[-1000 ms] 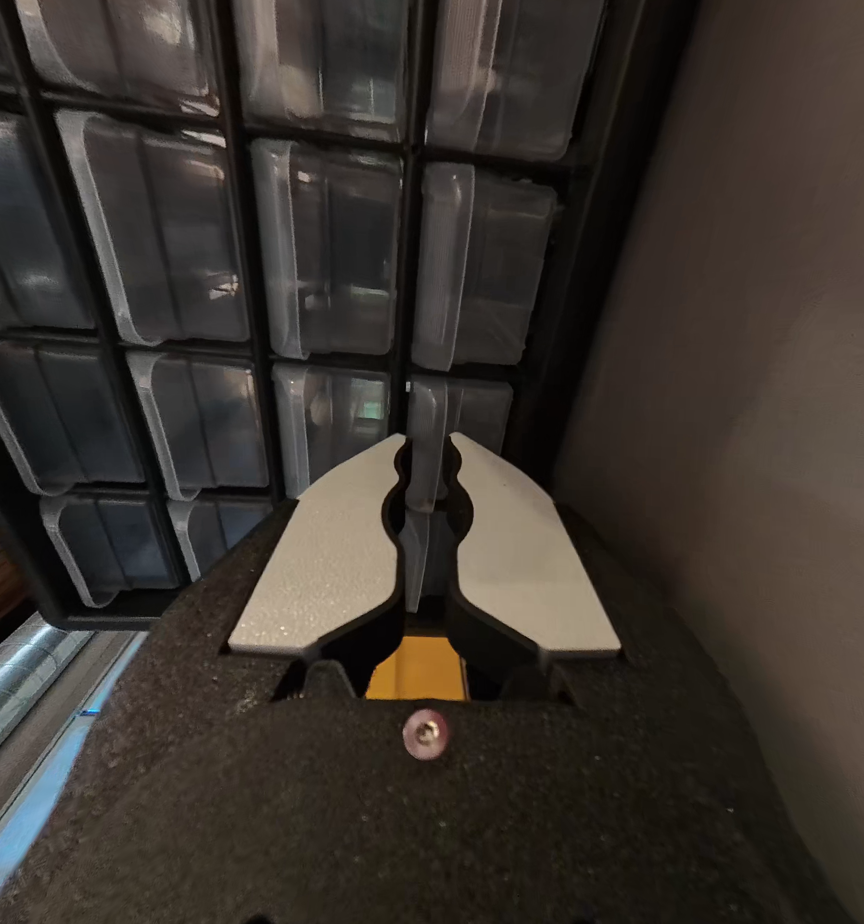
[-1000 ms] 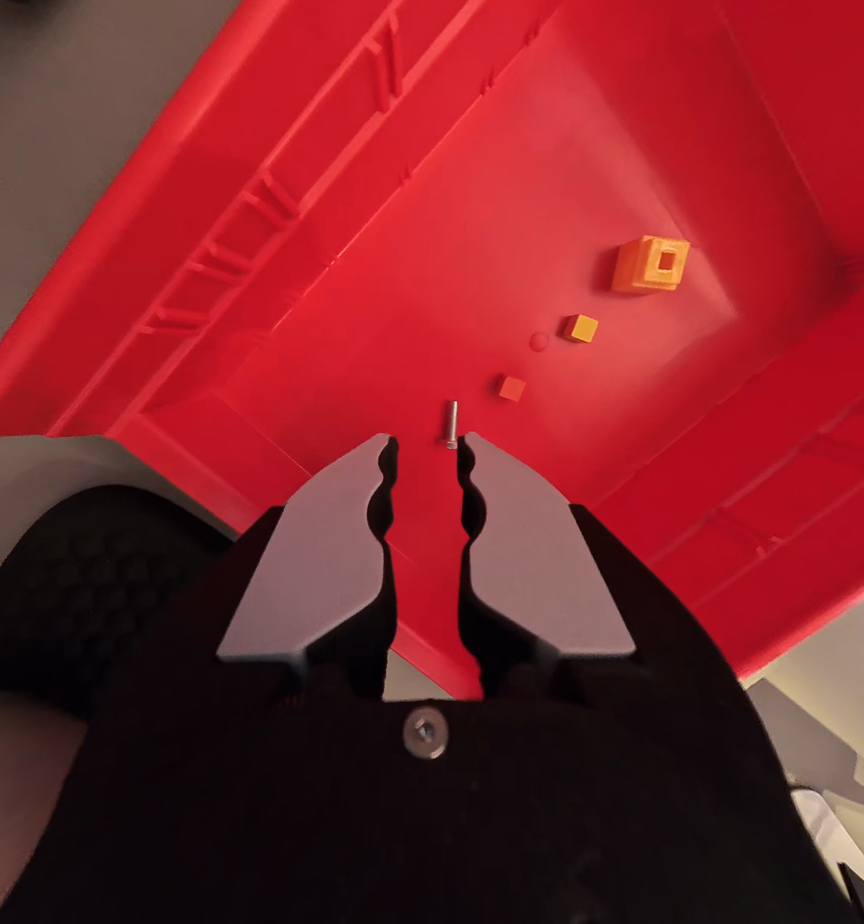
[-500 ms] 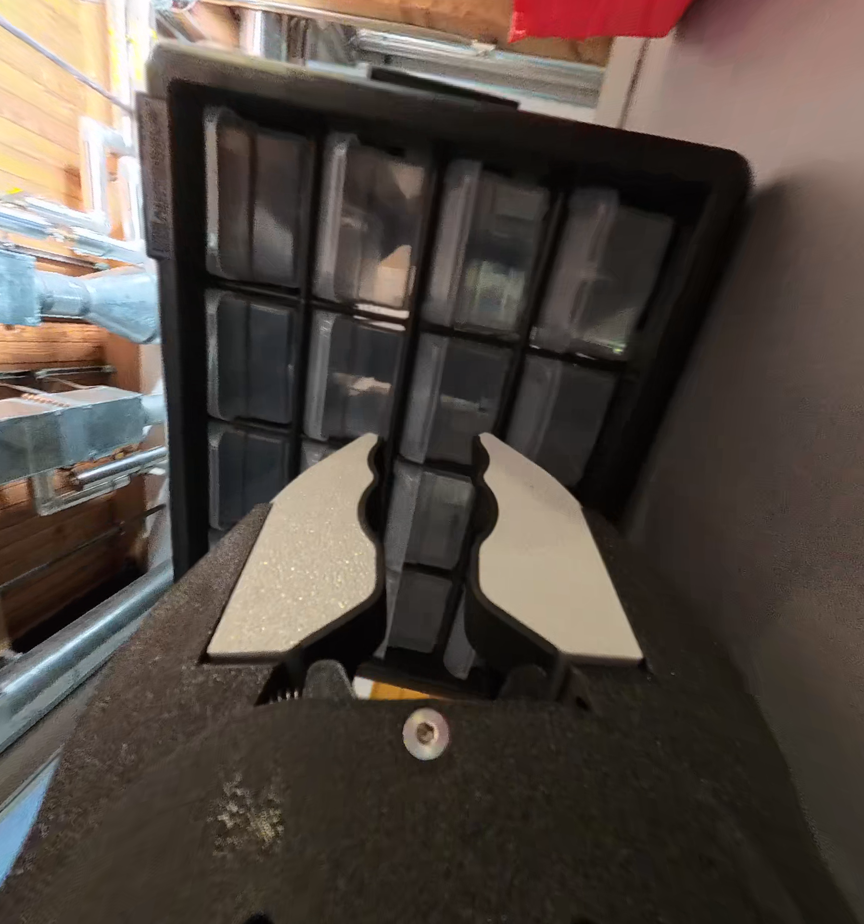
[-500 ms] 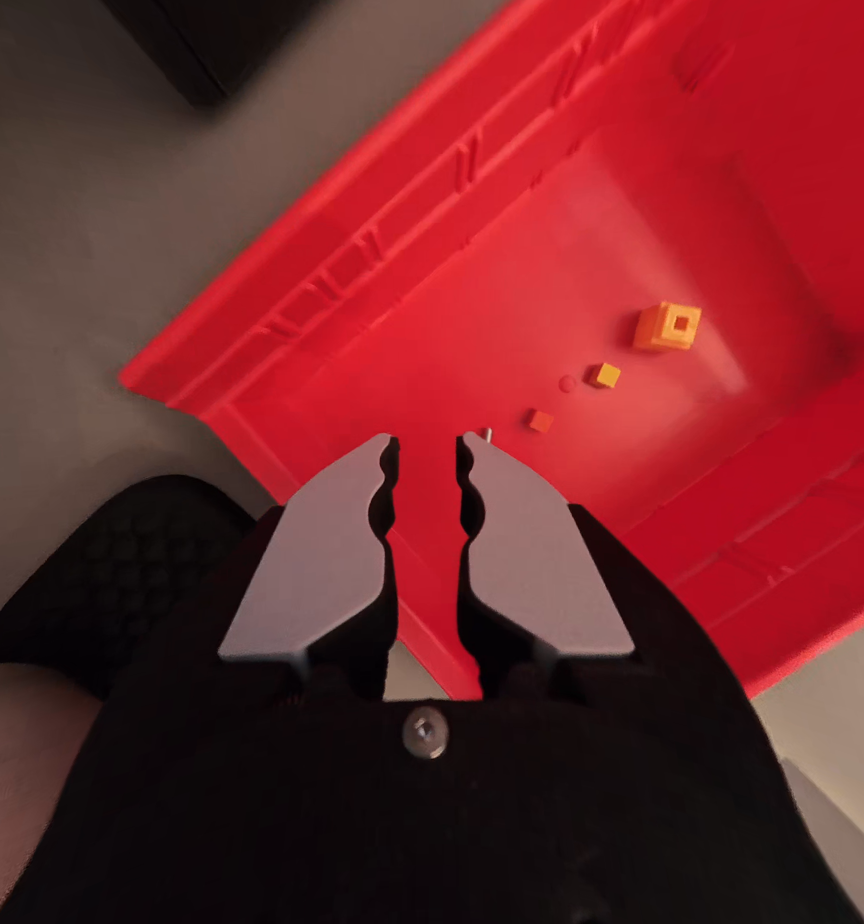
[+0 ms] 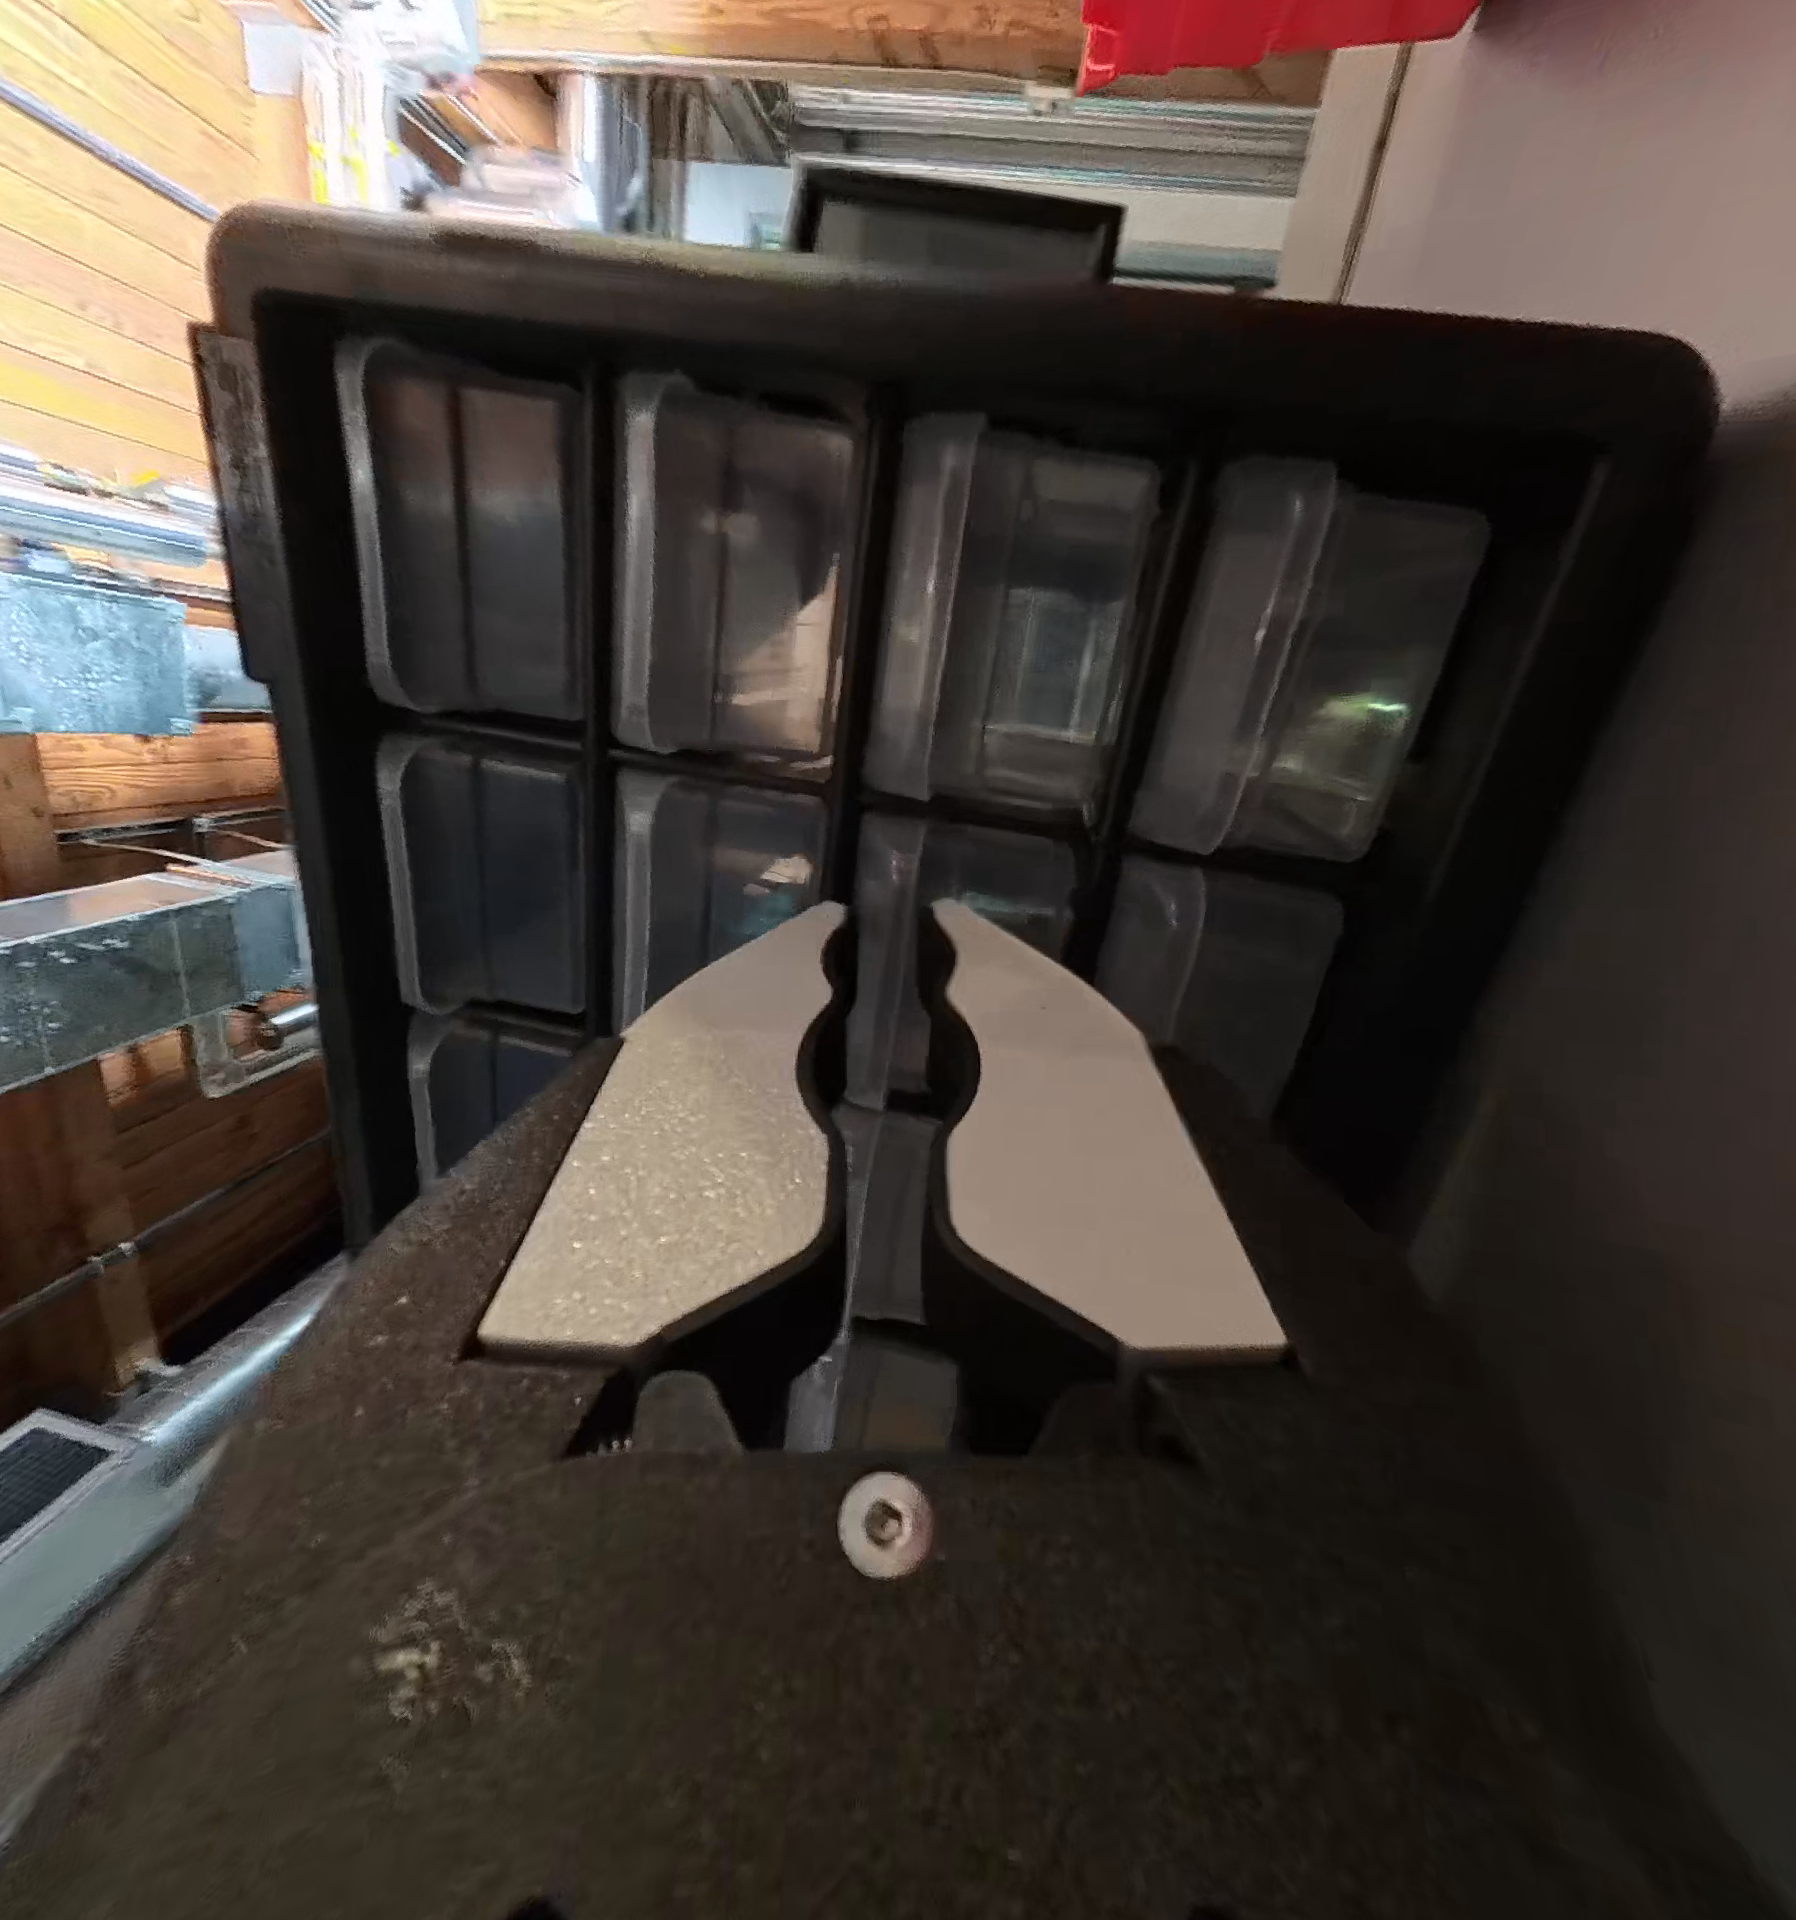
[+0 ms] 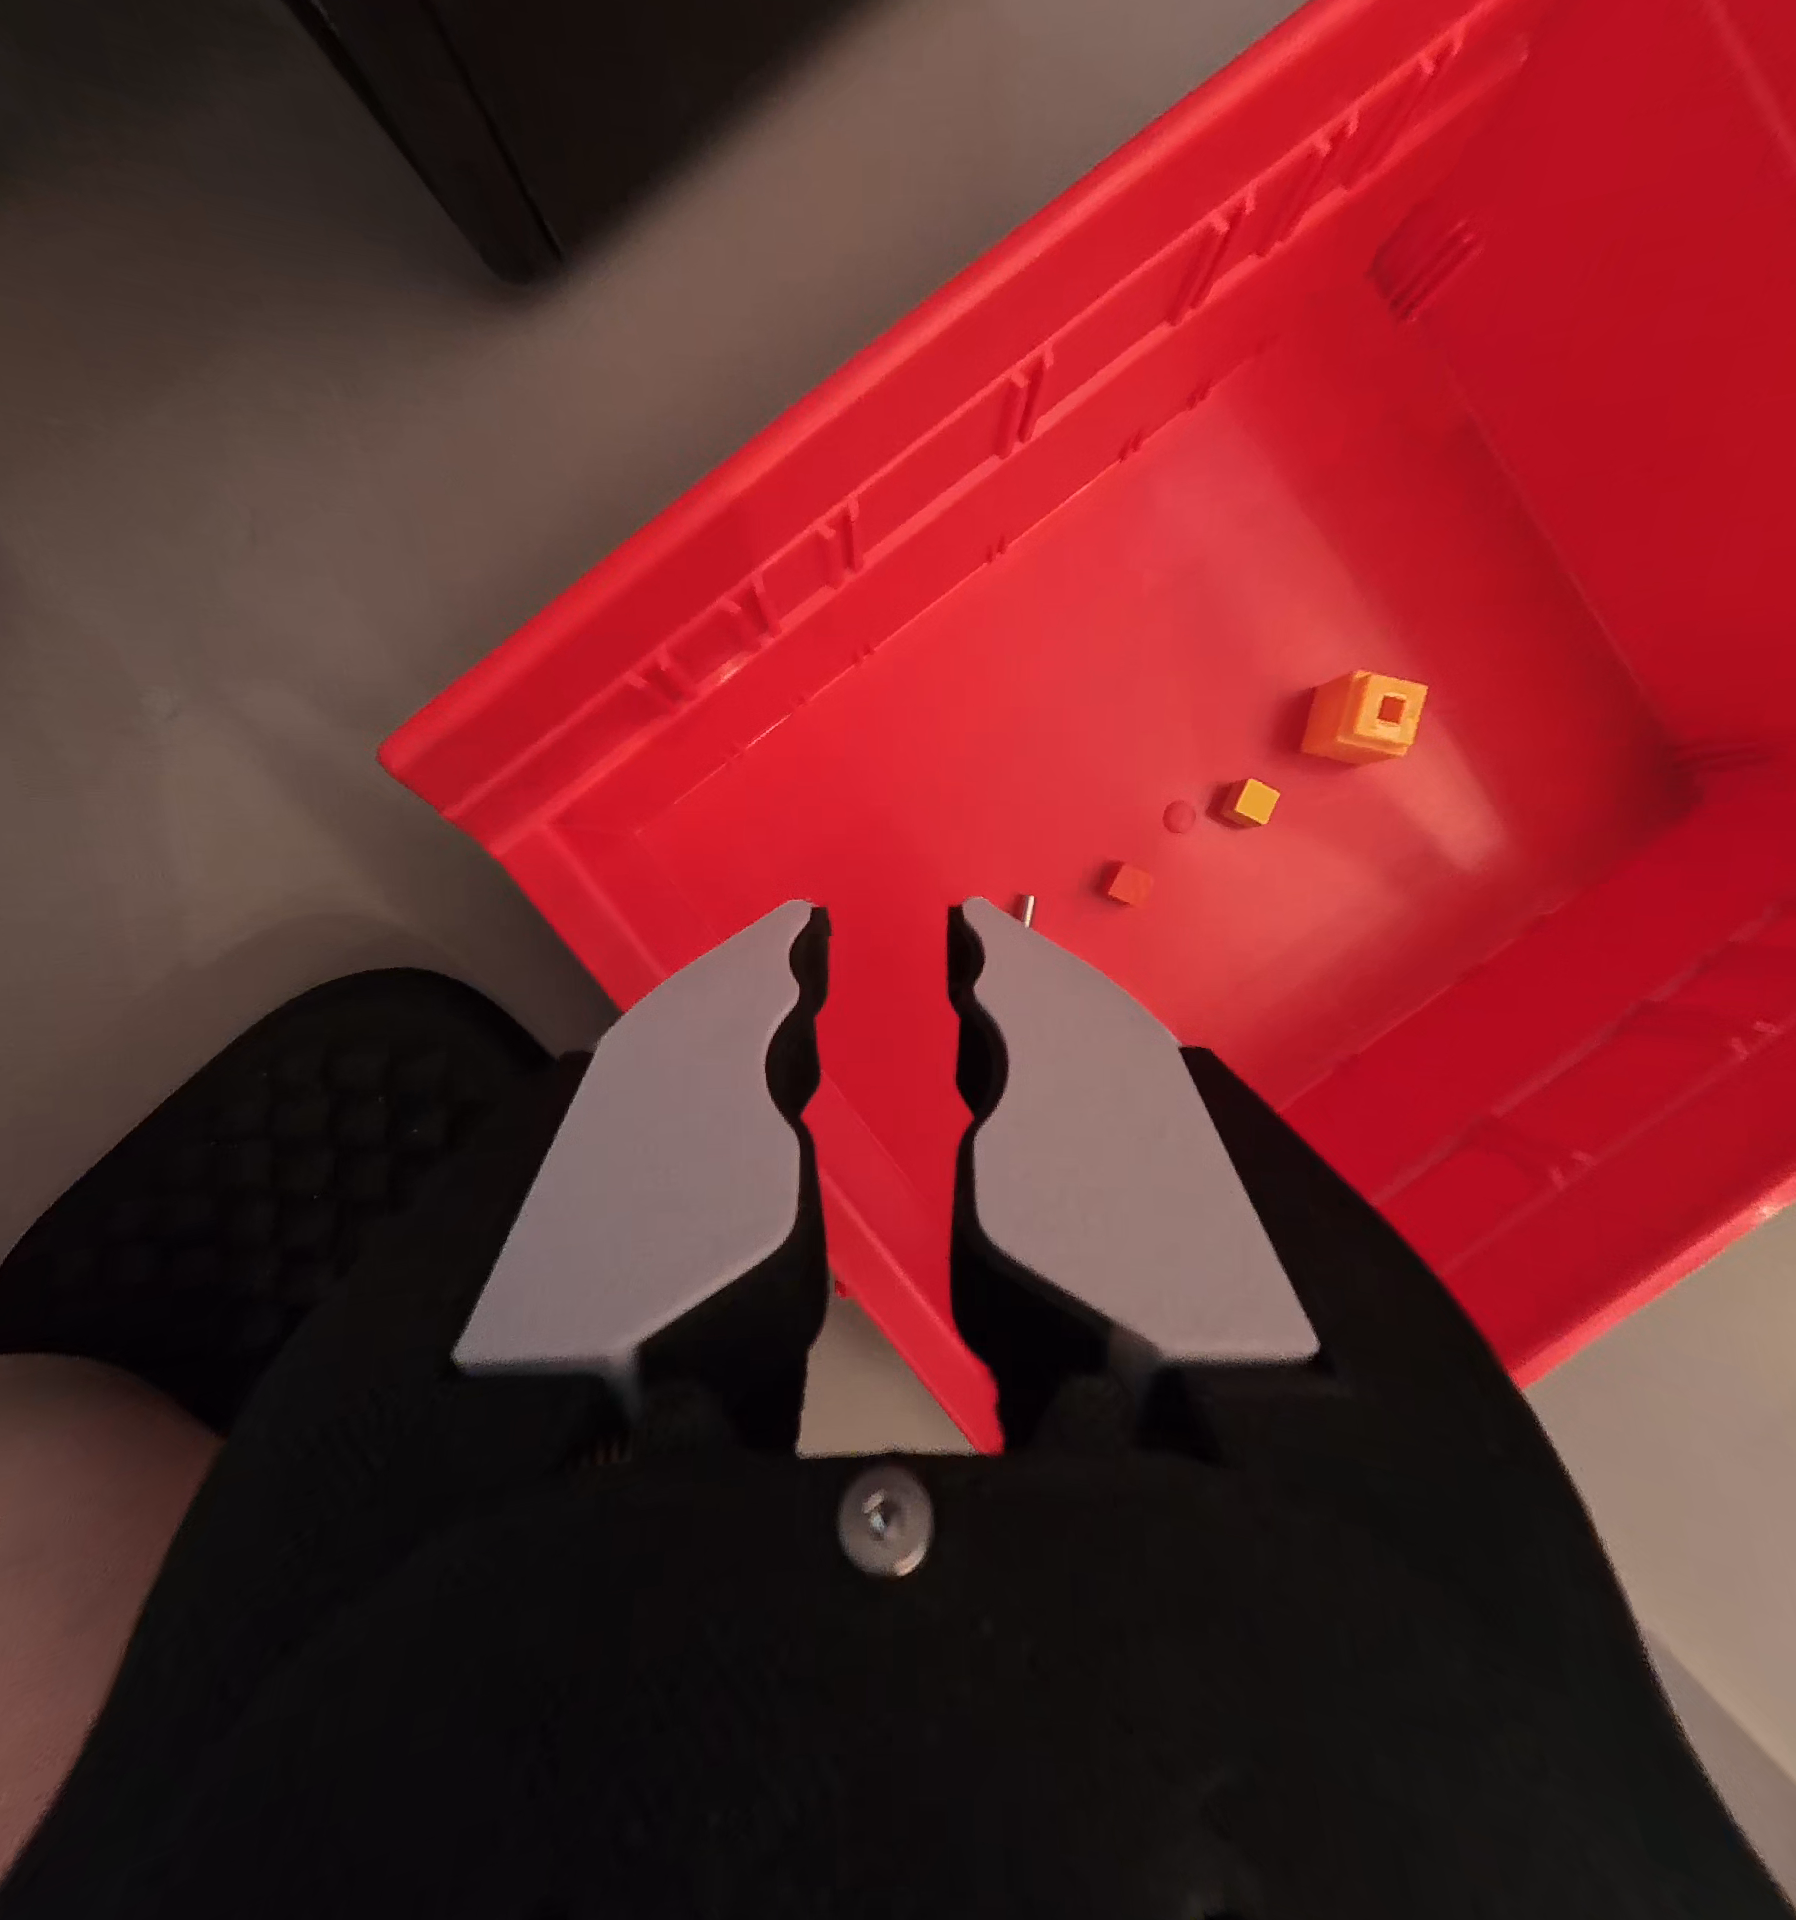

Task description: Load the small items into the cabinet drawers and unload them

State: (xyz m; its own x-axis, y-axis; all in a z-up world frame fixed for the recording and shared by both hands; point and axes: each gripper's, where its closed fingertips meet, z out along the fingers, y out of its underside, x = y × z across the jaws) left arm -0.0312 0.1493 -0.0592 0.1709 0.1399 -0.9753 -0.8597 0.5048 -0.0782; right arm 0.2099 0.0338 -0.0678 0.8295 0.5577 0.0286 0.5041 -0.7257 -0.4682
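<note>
Left gripper [image 5: 889,914]: jaws narrowly parted, nothing held, facing black cabinet [image 5: 1652,436] of clear drawers [image 5: 738,582], all pushed in. Cabinet stands on grey desk [image 5: 1704,1143].

Right gripper [image 6: 889,914]: jaws narrowly parted, empty, above near corner of red bin [image 6: 873,644] on desk. On bin floor: small metal screw [image 6: 1025,907] just beside right fingertip, mostly hidden; small orange cube [image 6: 1129,882]; yellow-orange cube [image 6: 1251,802]; larger orange hollow block [image 6: 1363,717] toward far wall. Items lie apart, in diagonal row.

No readable text, labels or numbers anywhere.
</note>
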